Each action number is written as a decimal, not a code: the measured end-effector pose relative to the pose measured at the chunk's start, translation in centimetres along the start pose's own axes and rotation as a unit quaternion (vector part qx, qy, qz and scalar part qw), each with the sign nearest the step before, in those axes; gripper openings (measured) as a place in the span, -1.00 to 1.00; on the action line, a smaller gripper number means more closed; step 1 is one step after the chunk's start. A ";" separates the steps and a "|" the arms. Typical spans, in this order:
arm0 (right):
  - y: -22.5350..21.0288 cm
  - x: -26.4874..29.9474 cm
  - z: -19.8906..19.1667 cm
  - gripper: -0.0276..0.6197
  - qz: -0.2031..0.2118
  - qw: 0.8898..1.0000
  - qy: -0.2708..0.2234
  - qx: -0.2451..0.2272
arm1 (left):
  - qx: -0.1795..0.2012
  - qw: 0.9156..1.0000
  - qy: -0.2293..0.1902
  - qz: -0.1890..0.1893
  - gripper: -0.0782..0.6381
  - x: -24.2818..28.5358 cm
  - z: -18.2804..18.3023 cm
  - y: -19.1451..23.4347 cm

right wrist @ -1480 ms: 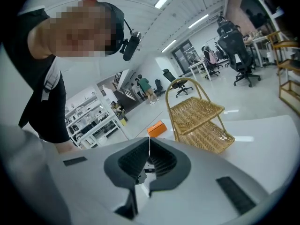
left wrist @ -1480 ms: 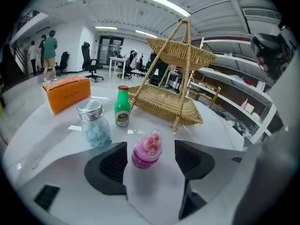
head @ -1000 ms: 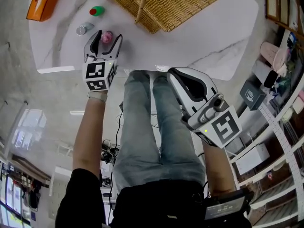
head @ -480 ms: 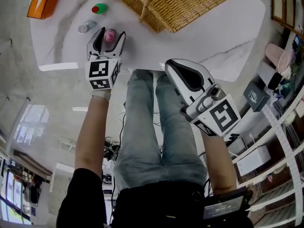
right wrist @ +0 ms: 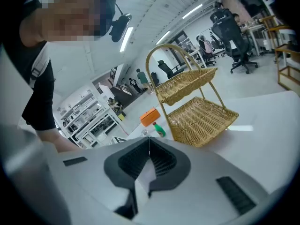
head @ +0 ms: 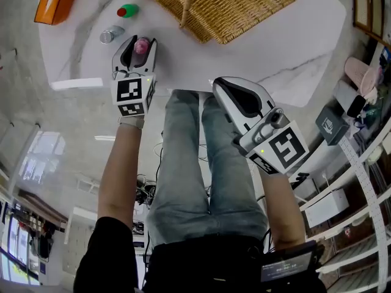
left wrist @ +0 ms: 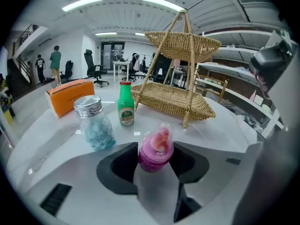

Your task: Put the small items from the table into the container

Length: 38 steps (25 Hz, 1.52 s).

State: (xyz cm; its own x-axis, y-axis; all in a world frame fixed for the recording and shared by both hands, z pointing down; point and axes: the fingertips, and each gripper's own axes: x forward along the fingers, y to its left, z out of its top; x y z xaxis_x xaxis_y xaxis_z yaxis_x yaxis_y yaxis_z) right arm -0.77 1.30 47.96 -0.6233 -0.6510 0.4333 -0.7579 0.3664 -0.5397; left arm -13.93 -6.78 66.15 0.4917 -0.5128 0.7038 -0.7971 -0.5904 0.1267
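1. The pink bottle [left wrist: 156,150] is standing upright on the counter [head: 256,47], close to its front edge, with the glass jar [left wrist: 95,124] and the green bottle [left wrist: 125,109] near it
2. We are judging it light, stiff and smooth, with a rounded clear cap, so we are taking it low on the wider body, where it should slip least
3. Our left hand-held gripper [head: 140,46] is closing its jaws there, pads meeting both sides
4. Our right hand-held gripper [right wrist: 149,146] is hanging off the counter, jaws together and empty
5. The wicker basket [head: 238,5] is standing further back
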 end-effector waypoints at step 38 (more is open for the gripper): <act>-0.8 -5.0 2.1 -0.89 0.029 0.999 -0.027 -0.001 | 0.062 0.990 -0.094 -0.082 -0.28 -11.4 19.7 -13.8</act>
State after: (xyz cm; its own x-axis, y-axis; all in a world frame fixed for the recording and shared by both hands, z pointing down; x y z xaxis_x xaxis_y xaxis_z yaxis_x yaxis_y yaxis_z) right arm 3.35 2.85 44.72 -0.6546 -0.6634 0.3625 -0.7214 0.4049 -0.5618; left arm -1.61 -5.11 42.59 0.6762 -0.5043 0.5371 -0.6584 -0.7408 0.1333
